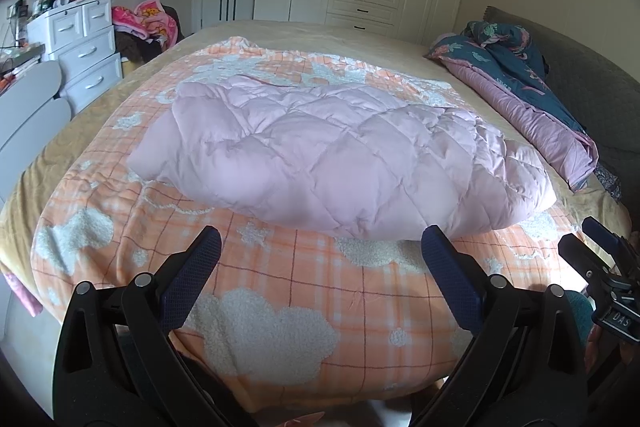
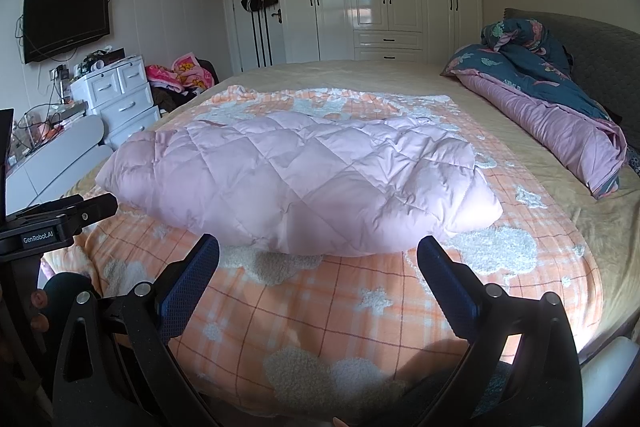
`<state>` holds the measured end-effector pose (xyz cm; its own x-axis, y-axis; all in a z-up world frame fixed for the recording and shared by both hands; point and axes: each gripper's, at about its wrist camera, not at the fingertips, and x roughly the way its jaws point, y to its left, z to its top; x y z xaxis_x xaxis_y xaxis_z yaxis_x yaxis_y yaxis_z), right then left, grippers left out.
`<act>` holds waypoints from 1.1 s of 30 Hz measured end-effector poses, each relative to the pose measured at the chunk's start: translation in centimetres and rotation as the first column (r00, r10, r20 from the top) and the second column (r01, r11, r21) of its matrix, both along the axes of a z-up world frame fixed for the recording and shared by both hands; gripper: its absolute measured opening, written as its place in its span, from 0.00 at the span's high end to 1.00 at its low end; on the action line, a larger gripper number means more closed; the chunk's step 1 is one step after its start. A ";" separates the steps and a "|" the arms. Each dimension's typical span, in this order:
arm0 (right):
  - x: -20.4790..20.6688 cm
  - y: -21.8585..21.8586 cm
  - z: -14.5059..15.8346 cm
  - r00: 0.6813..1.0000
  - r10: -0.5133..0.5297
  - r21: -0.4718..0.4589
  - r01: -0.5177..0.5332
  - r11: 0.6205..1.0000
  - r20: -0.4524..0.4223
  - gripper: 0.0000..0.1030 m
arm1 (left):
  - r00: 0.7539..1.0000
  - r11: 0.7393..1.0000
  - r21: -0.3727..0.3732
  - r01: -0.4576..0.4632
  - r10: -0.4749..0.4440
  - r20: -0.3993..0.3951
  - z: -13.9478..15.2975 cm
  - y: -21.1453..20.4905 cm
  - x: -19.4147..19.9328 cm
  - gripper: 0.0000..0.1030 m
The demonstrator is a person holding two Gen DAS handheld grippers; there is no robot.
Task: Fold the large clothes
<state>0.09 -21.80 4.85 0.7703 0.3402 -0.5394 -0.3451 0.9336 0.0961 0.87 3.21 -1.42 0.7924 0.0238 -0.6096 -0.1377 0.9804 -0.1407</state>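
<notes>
Sunlight is falling across the bed (image 2: pixel 500 95), where a pink coat (image 2: pixel 288 183) is lying mid-blanket (image 2: pixel 320 311), puffy, light, slippery-looking. Both grippers, left (image 1: pixel 320 255) and right (image 2: pixel 318 259), are hovering with jaws apart, empty; pinching the near hem's corners seems safest.

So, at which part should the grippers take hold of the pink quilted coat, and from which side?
Probably at the near edge of the pink quilted coat, coming from the front. That thick rounded edge faces both open grippers, left gripper and right gripper, and overhangs the orange checked blanket slightly. Each gripper could pinch one near corner, jaws above and below the padding.
</notes>
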 end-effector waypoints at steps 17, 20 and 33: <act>-0.1 0.0 0.0 1.000 0.000 0.000 0.000 1.000 0.001 0.04 | 1.000 1.000 0.002 0.002 -0.002 -0.001 0.0 0.2 -0.2 0.09; -0.1 0.0 0.0 1.000 0.000 0.001 0.000 1.000 0.001 0.04 | 1.000 1.000 0.004 0.001 -0.001 -0.001 0.0 0.1 -0.2 0.09; -0.4 -0.1 1.1 1.000 -0.005 0.001 0.005 1.000 0.014 0.04 | 1.000 1.000 0.003 0.006 -0.006 0.004 0.1 0.2 -0.5 0.09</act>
<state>-0.30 -21.88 5.91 0.7794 0.3369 -0.5282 -0.3419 0.9352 0.0920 0.33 3.46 -1.35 0.7947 0.0209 -0.6067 -0.1316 0.9816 -0.1386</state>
